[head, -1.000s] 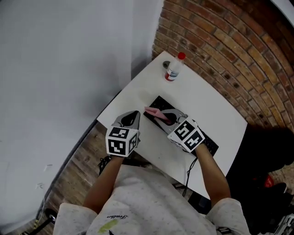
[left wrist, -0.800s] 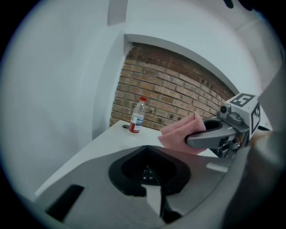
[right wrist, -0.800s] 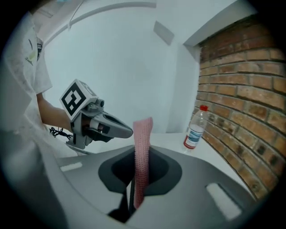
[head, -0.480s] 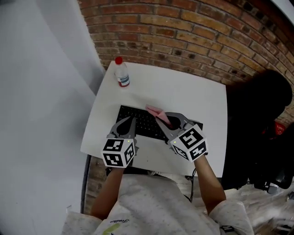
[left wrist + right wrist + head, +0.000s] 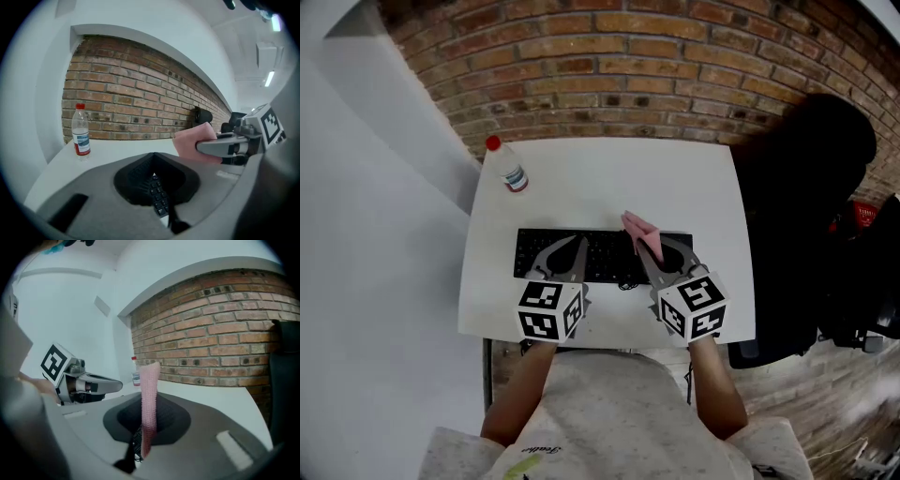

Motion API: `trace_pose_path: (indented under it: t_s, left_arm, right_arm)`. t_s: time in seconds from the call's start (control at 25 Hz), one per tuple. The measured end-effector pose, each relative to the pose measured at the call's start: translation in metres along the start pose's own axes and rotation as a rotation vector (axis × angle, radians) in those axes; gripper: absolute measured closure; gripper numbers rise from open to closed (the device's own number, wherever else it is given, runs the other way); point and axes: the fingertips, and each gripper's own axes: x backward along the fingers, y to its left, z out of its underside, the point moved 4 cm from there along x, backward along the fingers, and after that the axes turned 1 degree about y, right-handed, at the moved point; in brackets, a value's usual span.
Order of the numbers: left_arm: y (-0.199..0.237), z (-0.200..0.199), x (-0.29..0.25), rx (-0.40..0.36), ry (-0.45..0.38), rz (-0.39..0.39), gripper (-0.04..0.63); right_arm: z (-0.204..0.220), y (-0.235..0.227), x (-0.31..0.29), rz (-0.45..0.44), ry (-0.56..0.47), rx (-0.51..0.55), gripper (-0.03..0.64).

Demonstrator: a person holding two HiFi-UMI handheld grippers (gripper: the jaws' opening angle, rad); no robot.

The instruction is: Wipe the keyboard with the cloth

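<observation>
A black keyboard (image 5: 605, 255) lies across the near half of the white table (image 5: 600, 183). My right gripper (image 5: 646, 246) is shut on a pink cloth (image 5: 639, 231), which sticks up from between its fingers above the keyboard's right half. In the right gripper view the cloth (image 5: 149, 380) stands upright in the closed jaws. My left gripper (image 5: 577, 247) hovers over the keyboard's left half, shut with nothing in it. Keys (image 5: 158, 197) show through the gap below its joined tips. The left gripper view also catches the cloth (image 5: 191, 142) to the right.
A clear water bottle with a red cap (image 5: 508, 169) stands at the table's far left corner. A brick wall (image 5: 609, 66) runs behind the table. A black chair (image 5: 806, 159) sits off the right edge. A white wall is on the left.
The head camera has swung, so the table now looks square-on. Both grippers have moved over the keyboard. The right one still holds the cloth.
</observation>
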Motion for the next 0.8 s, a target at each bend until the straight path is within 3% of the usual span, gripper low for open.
trace_pose_path:
  t_s: [0.28,0.8]
  left_arm:
    - [-0.006,0.009,0.001,-0.036,0.024,0.008,0.600]
    - [-0.013,0.017,-0.004,-0.034,0.045,0.014,0.600]
  right_arm:
    - [0.014,0.001,0.009,0.024,-0.010,-0.039,0.597]
    - [0.022,-0.002,0.013,0.028,-0.013,-0.051,0.597]
